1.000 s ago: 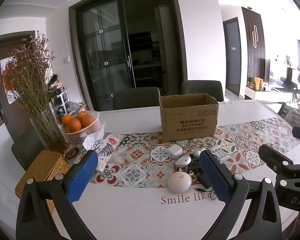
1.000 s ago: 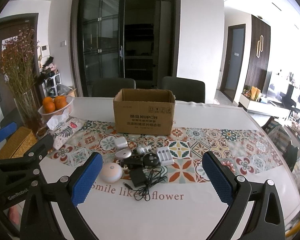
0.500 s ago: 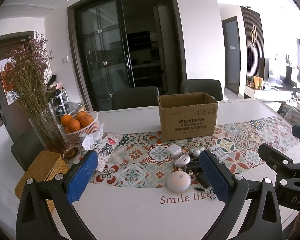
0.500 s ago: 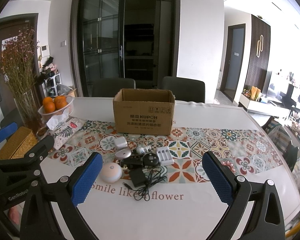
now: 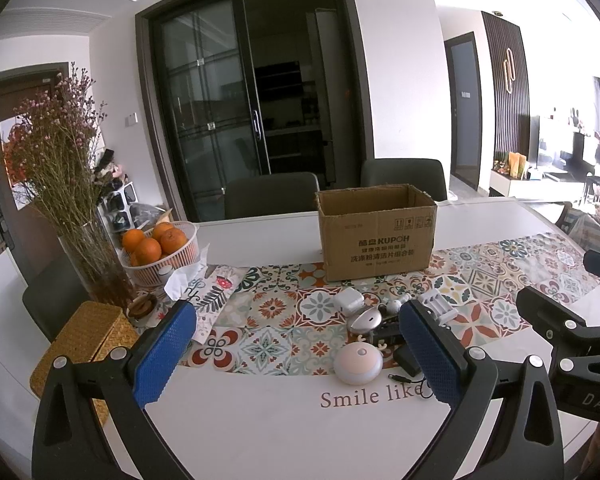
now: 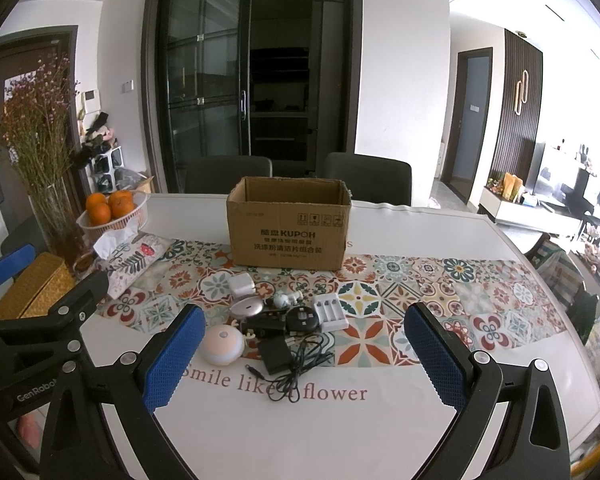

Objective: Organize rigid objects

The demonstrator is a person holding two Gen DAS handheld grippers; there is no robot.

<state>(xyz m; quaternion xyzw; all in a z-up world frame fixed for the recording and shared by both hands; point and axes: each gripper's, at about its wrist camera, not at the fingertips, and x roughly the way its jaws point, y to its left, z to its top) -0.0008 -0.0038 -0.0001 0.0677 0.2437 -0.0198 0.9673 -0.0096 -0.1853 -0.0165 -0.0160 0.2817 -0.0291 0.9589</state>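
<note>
An open cardboard box (image 6: 288,226) stands on the patterned runner; it also shows in the left wrist view (image 5: 376,236). In front of it lies a cluster of small items: a round pinkish-white lamp (image 6: 223,345), a white plug (image 6: 242,285), a silver oval device (image 6: 247,307), a white battery charger (image 6: 331,312), a black adapter with cable (image 6: 276,354) and a black round piece (image 6: 301,316). My left gripper (image 5: 296,354) is open and empty, left of the cluster. My right gripper (image 6: 300,356) is open and empty, held above the cluster's near side.
A basket of oranges (image 5: 160,250), a glass vase of dried flowers (image 5: 92,268), a tissue pack (image 5: 204,288) and a woven box (image 5: 84,344) stand at the left. Two dark chairs (image 6: 228,172) stand behind the white table (image 6: 340,432).
</note>
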